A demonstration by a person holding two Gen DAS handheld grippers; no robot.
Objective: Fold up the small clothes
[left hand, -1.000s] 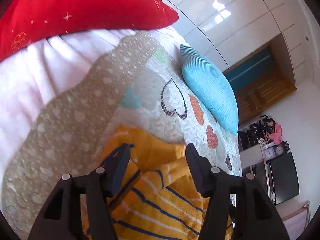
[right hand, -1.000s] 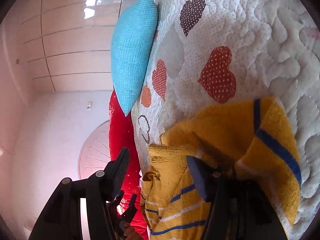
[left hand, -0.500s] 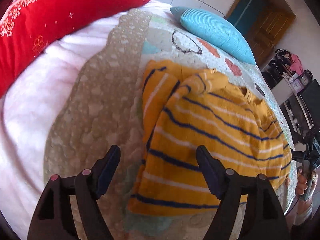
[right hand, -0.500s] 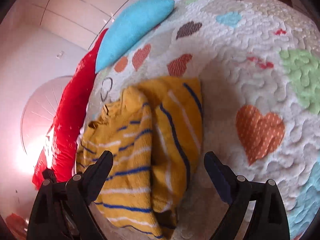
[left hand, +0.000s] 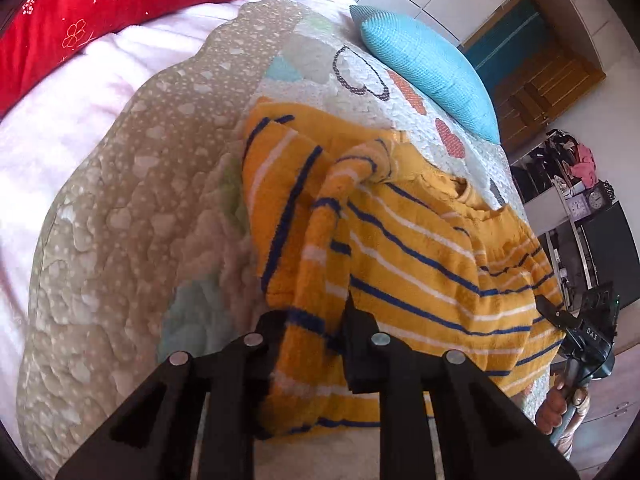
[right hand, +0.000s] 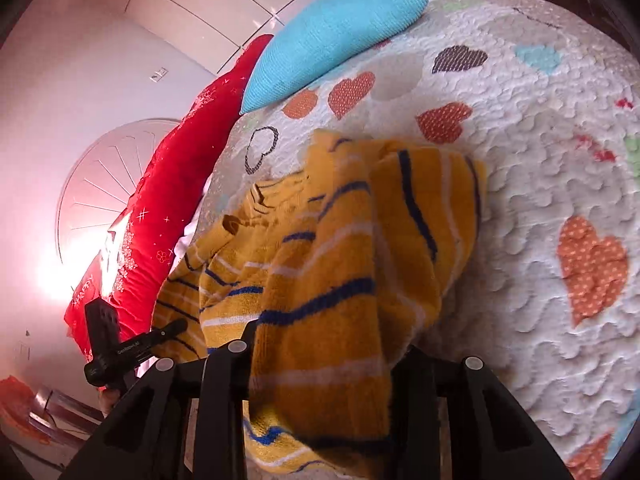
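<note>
A yellow sweater [left hand: 420, 248] with blue and white stripes lies bunched on the heart-patterned quilt [left hand: 120, 200], sleeves folded inward. My left gripper [left hand: 316, 332] is at its near left edge, jaws closing, with a fold of the striped fabric pinched between the black fingers. In the right wrist view the same sweater [right hand: 320, 264] rises in a thick fold that fills my right gripper [right hand: 328, 356], whose jaws are also closing on it. The fabric drapes over the right fingers and hides their tips.
A blue knitted pillow [left hand: 428, 68] and a long red pillow [left hand: 120, 0] lie at the far side of the bed. The right tool's black body [left hand: 592, 336] and a hand [left hand: 560, 404] show at the bed's right edge. Shelves with clocks [left hand: 580, 200] stand beyond.
Half a second ago both pairs of jaws stood wide open over the sweater. Both have since come in close to its near edge and closed on the fabric, which now bunches up between them.
</note>
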